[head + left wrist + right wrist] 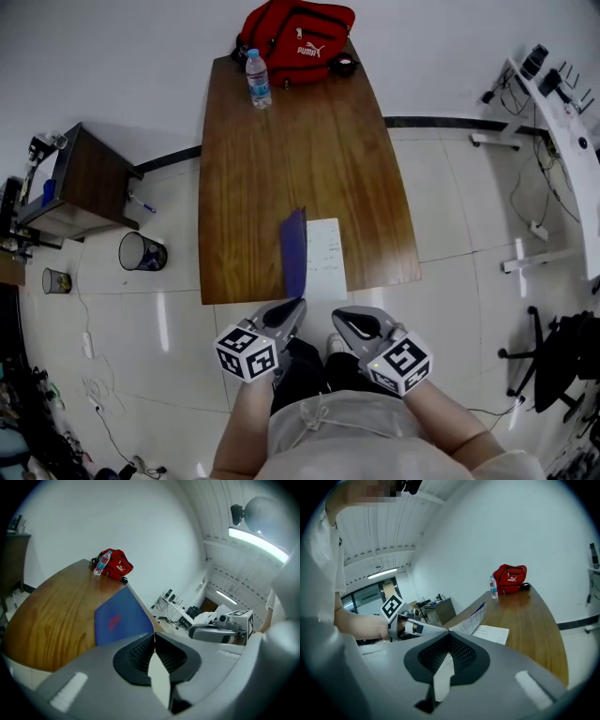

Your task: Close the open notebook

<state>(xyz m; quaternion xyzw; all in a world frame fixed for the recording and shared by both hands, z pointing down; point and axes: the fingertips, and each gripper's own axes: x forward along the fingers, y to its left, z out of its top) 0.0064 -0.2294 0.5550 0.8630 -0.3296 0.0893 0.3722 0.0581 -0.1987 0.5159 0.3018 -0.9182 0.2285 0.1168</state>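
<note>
The notebook (323, 258) lies open at the near edge of the surface (281, 141). Its blue cover (293, 251) stands upright, pinched at the corner by our left hand-held gripper (298, 306). Our right hand-held gripper (336, 315) has its jaws together on nothing. We judge two risks: the thin corner grip could slip and drop the cover open, or a pull toward us could drag the notebook off the edge.

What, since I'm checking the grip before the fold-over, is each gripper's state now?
Left gripper: jaws closed on the blue notebook cover.
Right gripper: jaws closed, holding nothing.
</note>
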